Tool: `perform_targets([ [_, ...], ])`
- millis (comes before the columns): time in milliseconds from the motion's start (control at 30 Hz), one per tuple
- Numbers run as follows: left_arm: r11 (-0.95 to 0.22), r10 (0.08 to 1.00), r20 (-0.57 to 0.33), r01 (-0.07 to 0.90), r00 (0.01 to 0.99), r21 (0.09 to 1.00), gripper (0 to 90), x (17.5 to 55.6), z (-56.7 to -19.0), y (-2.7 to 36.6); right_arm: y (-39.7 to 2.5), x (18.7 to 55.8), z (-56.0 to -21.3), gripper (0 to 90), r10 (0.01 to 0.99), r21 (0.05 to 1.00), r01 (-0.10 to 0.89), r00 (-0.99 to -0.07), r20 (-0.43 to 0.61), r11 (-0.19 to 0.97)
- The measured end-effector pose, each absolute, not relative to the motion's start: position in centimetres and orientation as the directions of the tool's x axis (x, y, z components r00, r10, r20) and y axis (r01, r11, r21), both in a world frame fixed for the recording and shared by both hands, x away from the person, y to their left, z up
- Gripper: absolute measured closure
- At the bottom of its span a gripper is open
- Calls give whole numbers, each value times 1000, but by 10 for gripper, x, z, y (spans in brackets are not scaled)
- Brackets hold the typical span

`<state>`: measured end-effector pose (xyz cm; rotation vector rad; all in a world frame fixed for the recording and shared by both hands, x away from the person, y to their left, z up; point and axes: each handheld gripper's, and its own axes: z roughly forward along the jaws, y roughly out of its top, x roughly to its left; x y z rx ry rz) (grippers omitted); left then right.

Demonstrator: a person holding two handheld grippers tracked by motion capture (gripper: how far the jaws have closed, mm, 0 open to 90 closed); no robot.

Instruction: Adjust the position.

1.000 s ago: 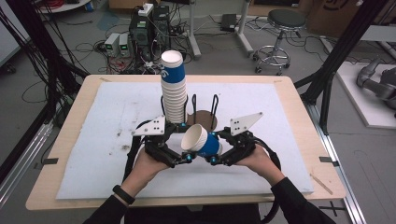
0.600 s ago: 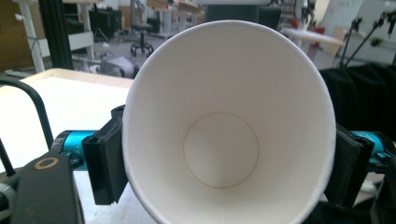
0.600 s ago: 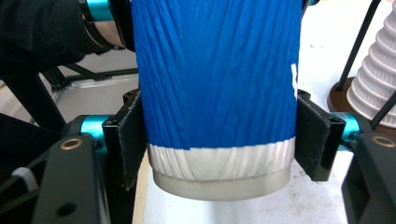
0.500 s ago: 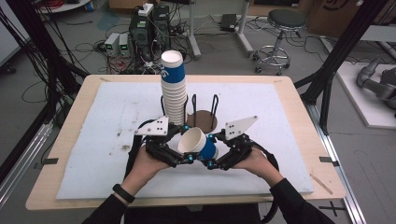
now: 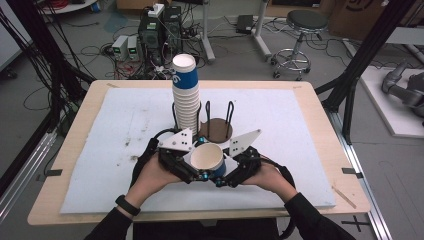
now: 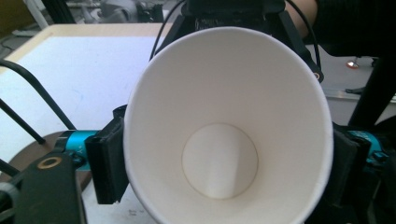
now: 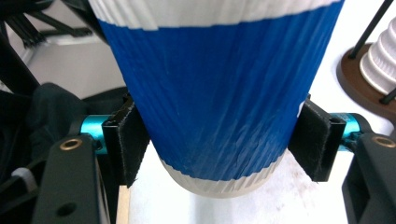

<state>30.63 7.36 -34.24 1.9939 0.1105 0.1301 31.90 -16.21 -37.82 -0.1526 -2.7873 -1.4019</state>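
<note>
A paper cup (image 5: 206, 157), blue outside and white inside, hangs tilted over the front middle of the table with its mouth facing up. Both grippers hold it. My left gripper (image 5: 199, 172) is shut on it near the rim, and the left gripper view looks into the cup's white inside (image 6: 219, 158) with a black pad (image 6: 108, 163) on each side. My right gripper (image 5: 223, 174) is shut on the blue ribbed wall (image 7: 215, 93) near the base, pads (image 7: 127, 140) pressed on both sides. The hands meet under the cup.
A tall stack of blue-and-white cups (image 5: 185, 95) stands in a wire holder on a round brown base (image 5: 216, 131) just behind the grippers. A white mat (image 5: 300, 125) covers the wooden table. Cables, electronics and a stool are on the floor beyond.
The cup and both grippers have drifted slightly toward the person. The cup's mouth has turned more upward, and the hands have closed in together.
</note>
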Motion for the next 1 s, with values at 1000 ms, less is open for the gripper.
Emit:
perform_targets([
  [1000, -2, 143, -97, 98, 985, 995, 184, 309, -350, 73, -174, 321, -379, 297, 63, 943, 167, -986, 155, 287],
])
